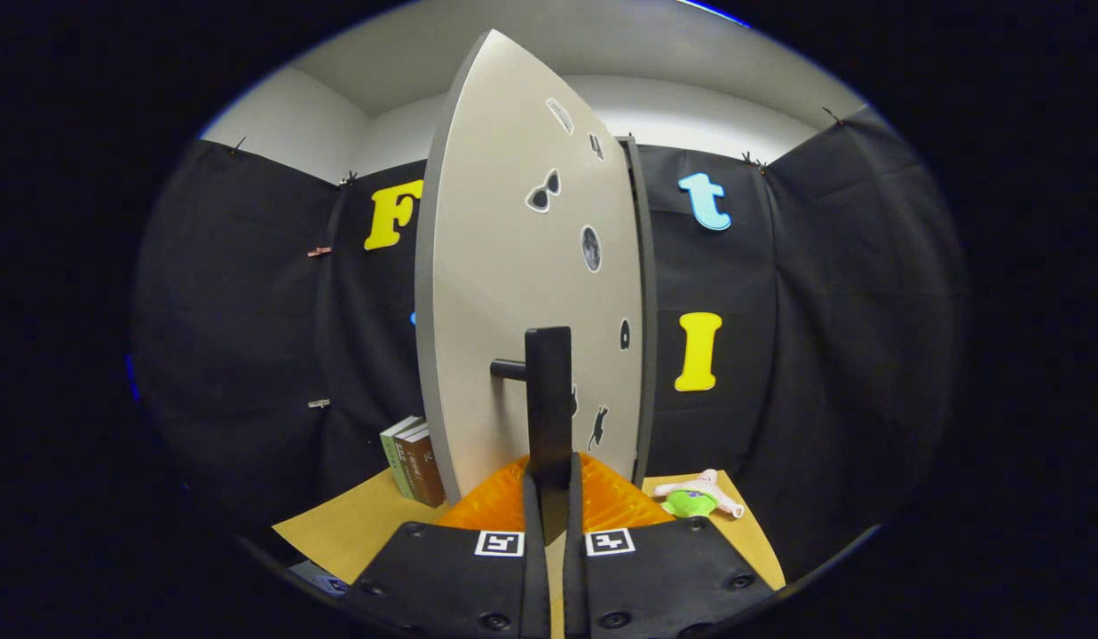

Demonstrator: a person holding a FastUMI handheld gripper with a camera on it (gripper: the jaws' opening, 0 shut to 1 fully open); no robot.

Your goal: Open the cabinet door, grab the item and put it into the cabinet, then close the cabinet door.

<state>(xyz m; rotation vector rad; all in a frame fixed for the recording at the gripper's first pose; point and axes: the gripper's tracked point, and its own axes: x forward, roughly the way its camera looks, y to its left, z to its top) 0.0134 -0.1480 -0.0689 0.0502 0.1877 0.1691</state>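
A handheld gripper [551,510] clamps both fingers on the lower end of a dark upright bar handle [549,399], the hold that lets the cabinet door [500,293] be swung on its hinge. The pale door, dotted with small stickers, stands partly open, edge-on to the camera, its hinged side against the cabinet frame [646,311]. On the tan tabletop [353,528], the item to be stowed, a small green and pale soft toy [698,497], lies just right of the cabinet, within easy reach once the door clears. A few books [414,460] stand left of the door, against the booth's cloth wall.
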